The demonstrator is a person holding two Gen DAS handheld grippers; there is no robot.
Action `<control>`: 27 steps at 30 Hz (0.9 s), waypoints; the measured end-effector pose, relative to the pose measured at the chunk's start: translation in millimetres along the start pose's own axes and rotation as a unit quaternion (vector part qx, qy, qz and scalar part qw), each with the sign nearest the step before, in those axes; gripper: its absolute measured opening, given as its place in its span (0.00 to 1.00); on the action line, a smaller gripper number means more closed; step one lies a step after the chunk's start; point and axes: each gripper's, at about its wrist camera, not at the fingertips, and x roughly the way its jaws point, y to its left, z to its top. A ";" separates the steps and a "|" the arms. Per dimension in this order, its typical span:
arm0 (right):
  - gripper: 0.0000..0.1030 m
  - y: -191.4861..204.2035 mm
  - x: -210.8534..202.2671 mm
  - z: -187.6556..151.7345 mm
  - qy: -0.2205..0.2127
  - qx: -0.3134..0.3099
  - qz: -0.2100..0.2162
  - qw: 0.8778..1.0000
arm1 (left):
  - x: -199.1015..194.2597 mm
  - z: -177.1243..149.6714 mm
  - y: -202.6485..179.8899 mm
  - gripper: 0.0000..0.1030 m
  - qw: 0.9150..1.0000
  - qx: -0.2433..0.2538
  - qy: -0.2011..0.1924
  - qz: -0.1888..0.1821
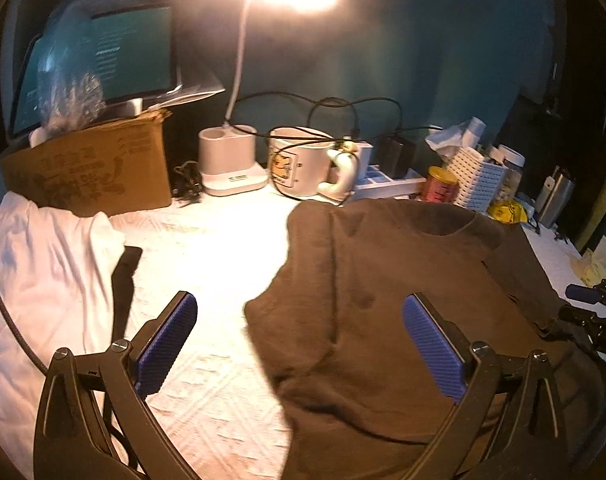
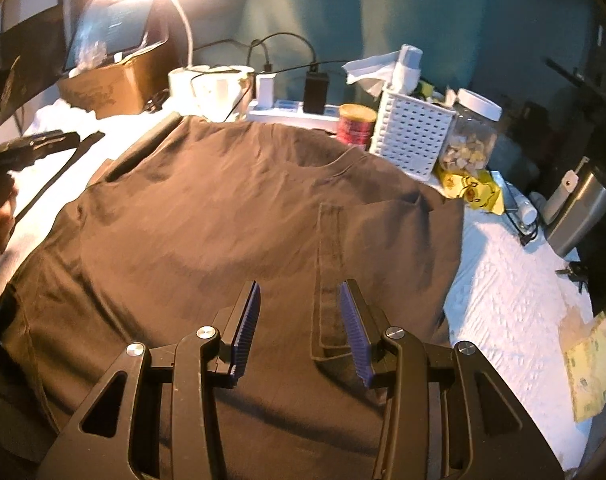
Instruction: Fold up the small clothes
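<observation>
A brown T-shirt [image 2: 207, 220] lies spread on the white-covered table [image 1: 207, 248], collar toward the far clutter. One sleeve [image 2: 330, 248] is folded in over its body. My right gripper [image 2: 301, 304] hovers open just above the shirt's lower part, the folded sleeve's end by its right pad and nothing pinched. My left gripper [image 1: 301, 320] stands wide open over the shirt's left edge, holding nothing. A white garment [image 1: 43, 260] lies crumpled at the left. The left gripper [image 2: 43, 142] also shows at the right wrist view's left edge, held by a hand.
Along the back stand a cardboard box [image 1: 91, 168], a lamp base [image 1: 229, 160], a white mug [image 1: 303, 164], a power strip [image 2: 295, 114], a red tin [image 2: 357, 126], a white basket [image 2: 415, 136] and a jar [image 2: 473, 136]. A yellow packet [image 2: 471, 192] lies by the shirt's shoulder.
</observation>
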 end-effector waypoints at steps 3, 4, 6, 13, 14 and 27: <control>0.43 -2.6 3.2 1.8 0.000 0.011 -0.007 1.000 | 9.7 -0.3 18.8 0.82 1.000 -0.018 0.015 -0.002; 0.43 -3.5 5.1 2.4 0.002 0.014 -0.009 1.000 | 13.9 -0.9 25.0 0.75 0.999 -0.026 0.022 -0.002; 0.43 -3.9 7.9 2.3 0.004 0.018 -0.012 1.000 | 22.6 -2.0 37.7 0.68 0.998 -0.045 0.035 -0.007; 0.43 -7.1 17.0 2.0 0.012 0.024 -0.015 1.000 | 59.4 -0.9 44.9 0.47 0.995 -0.047 0.085 -0.036; 0.43 -8.0 17.3 1.8 0.012 0.025 -0.015 0.999 | 65.6 -0.8 43.5 0.46 0.994 -0.043 0.096 -0.039; 0.43 -18.3 26.7 -5.4 0.016 0.044 0.006 0.999 | 72.6 -8.1 28.1 0.02 0.992 -0.023 0.123 -0.011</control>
